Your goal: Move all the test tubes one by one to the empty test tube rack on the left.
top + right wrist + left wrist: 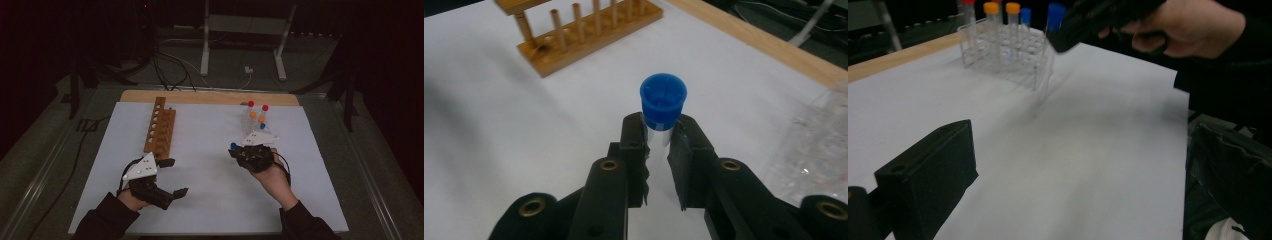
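Wooden rack (584, 35) — smooth, warm grain. Tube (663, 107): clear plastic, glossy blue cap. Matt white sheet (210, 170) on a wooden worktop (210, 97); clear rack (1008, 52) — probably plastic.

right gripper (658, 137) clamps blue-capped clear tube (663, 97) just below cap; wooden tube rack (584, 37) far left on white sheet (499, 130).

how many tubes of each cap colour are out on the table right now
red-capped tubes: 2
orange-capped tubes: 2
blue-capped tubes: 2, one of them clamped in the right gripper
total: 6
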